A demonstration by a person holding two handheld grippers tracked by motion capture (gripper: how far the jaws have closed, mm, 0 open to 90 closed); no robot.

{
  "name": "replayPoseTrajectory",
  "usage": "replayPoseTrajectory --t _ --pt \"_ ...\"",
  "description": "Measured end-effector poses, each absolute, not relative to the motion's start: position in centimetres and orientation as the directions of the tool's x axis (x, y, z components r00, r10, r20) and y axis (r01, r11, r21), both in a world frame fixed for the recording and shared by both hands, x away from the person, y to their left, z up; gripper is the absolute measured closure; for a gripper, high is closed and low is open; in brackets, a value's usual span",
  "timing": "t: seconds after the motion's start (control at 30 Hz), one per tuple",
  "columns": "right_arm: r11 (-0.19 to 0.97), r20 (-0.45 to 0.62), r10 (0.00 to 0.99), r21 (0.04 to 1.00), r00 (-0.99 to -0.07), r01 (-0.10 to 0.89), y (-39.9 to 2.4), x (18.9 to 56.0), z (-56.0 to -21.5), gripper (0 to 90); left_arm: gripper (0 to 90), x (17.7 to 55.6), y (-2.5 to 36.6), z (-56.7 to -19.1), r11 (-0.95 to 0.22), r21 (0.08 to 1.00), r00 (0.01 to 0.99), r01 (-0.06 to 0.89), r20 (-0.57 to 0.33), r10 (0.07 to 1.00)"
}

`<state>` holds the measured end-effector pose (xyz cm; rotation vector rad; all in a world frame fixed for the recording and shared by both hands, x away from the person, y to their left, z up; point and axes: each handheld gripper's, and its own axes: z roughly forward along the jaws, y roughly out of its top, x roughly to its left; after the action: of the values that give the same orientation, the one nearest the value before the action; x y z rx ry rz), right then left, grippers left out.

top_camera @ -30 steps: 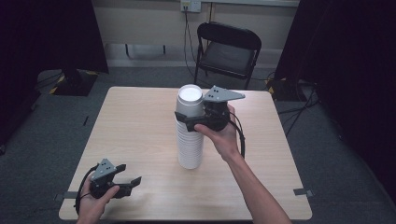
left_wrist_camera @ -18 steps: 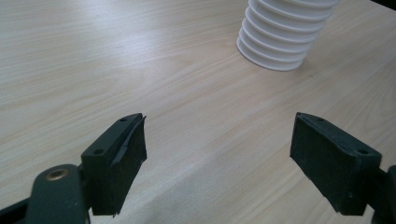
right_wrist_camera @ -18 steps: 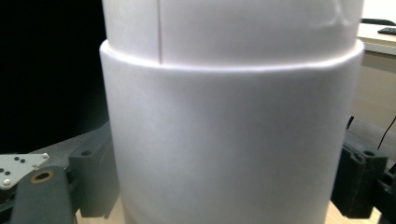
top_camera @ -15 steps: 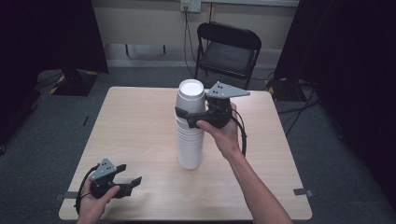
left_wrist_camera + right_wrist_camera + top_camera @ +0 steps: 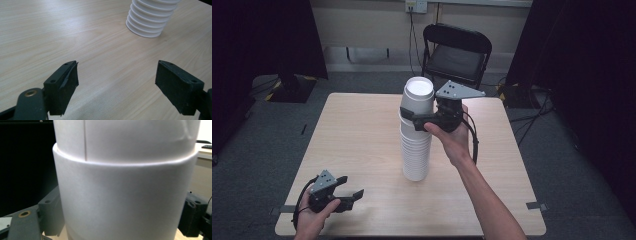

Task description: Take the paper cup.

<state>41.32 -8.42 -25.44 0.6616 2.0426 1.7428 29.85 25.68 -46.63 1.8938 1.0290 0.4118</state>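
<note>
Two cups near the top of the stack (image 5: 416, 145) are clamped by the right gripper (image 5: 419, 119), probably so they can be pulled off, while the left gripper (image 5: 354, 196) is kept wide open on the surface (image 5: 357, 130).

Left gripper (image 5: 116, 87) fingers spread wide above wooden table (image 5: 62, 37), white cup stack (image 5: 151, 18) beyond
</note>
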Motion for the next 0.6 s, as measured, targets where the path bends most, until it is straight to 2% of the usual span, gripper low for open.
replayPoseTrajectory --t 0.3,0.6 --pt "0.081 0.041 0.570 0.991 -0.821 0.106 -8.8 41.0 -24.0 14.8 16.0 29.7 25.3 -46.2 -0.249 0.857 0.649 0.451 -0.123 0.751" --pt "0.050 0.040 0.579 0.995 -0.814 0.085 -9.5 40.6 -22.6 14.9 15.8 29.4 25.0 -46.1 -0.253 0.858 0.652 0.446 -0.118 0.749"
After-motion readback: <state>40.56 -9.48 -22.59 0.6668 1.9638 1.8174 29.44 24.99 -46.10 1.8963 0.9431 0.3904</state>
